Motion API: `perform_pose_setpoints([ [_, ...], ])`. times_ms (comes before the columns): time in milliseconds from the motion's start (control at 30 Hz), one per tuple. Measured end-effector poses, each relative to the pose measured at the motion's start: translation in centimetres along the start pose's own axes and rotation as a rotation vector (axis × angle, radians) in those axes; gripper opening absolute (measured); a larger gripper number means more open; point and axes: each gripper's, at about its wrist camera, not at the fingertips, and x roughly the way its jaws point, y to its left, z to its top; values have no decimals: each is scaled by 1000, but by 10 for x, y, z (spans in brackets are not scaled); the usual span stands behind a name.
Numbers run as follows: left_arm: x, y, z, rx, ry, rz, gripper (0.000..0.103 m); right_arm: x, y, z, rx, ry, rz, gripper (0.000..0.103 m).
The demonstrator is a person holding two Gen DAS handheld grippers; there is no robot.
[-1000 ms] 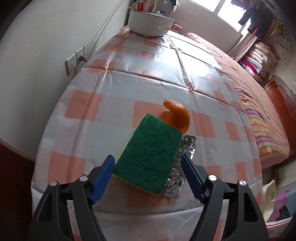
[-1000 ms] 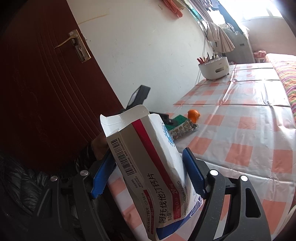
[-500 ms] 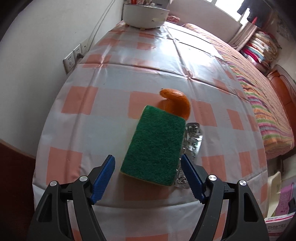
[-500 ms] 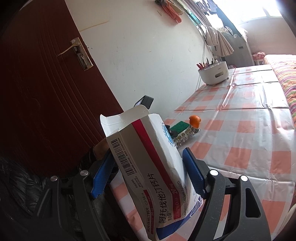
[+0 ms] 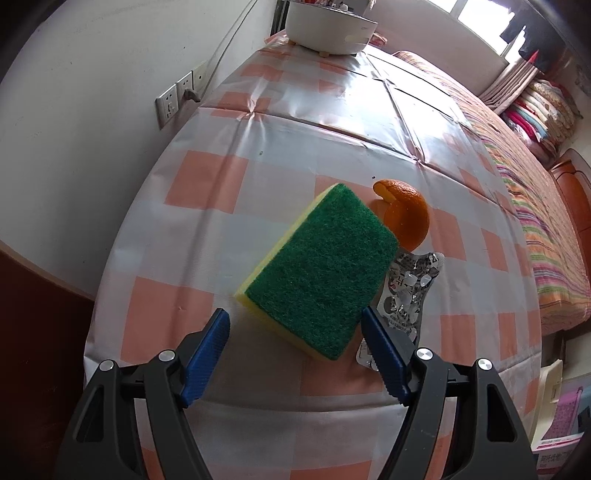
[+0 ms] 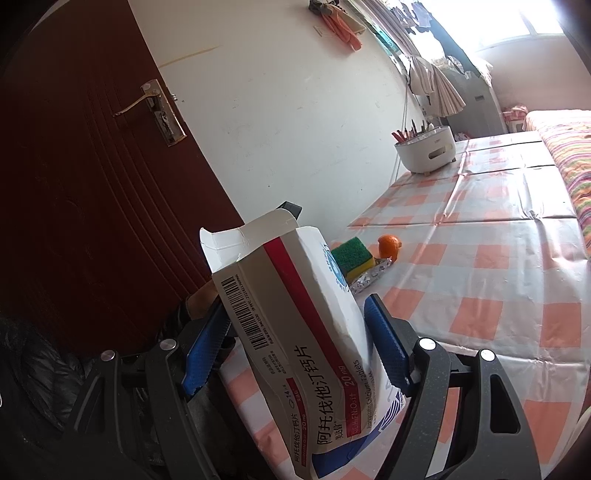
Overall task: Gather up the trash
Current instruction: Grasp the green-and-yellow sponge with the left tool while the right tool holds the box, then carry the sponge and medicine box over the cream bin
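Your right gripper (image 6: 295,347) is clamped on 1 open medicine box (image 6: 299,332), its blue pads pressed against the box's 2 sides and its torn flap pointing up toward the door. The box fills the space between the fingers, held off the near edge of the table (image 6: 480,229).

Your left gripper (image 5: 295,347) stands wide apart and grips nothing. Its 2 blue pads hang above the near end of 1 green-and-yellow sponge (image 5: 321,269), which lies flat on the checked tablecloth, just ahead of and between the fingers. Whether either pad touches it, you cannot tell from here.

Under the sponge's right edge lies 1 silver blister pack (image 5: 404,291), partly hidden by the right finger. Just beyond the sponge's far corner sits 1 piece of orange peel (image 5: 404,214), touching or almost touching it.

At the table's far end stands 1 white holder (image 5: 328,26).
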Motion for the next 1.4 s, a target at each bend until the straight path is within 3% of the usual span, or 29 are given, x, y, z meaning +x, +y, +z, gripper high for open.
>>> perform_pose_setpoints([
  [167, 6, -13, -1, 52, -21, 46, 71, -2, -1, -1, 9, -6, -13, 73],
  [233, 5, -13, -1, 44, -38, 41, 59, -4, -1, -1, 13, -13, -14, 73],
  [267, 4, -12, 0, 35, -44, 39, 44, -6, 0, -1, 14, -19, -17, 73],
  [300, 4, -10, 1, 23, -45, 29, 36, -7, 0, -1, 14, -23, -17, 73],
  [400, 0, -7, 1, 1, -71, 8, 32, -11, 0, -1, 15, -34, -22, 73],
  [633, -28, -14, 0, 0, -193, 11, 29, -20, -1, -1, 24, -65, -50, 73],
  [833, -53, -37, -11, 38, -254, -33, 29, -31, -11, -5, 40, -78, -107, 73],
  [1400, -87, -167, -65, 281, -277, -219, 29, -127, -45, -24, 114, -221, -331, 73],
])
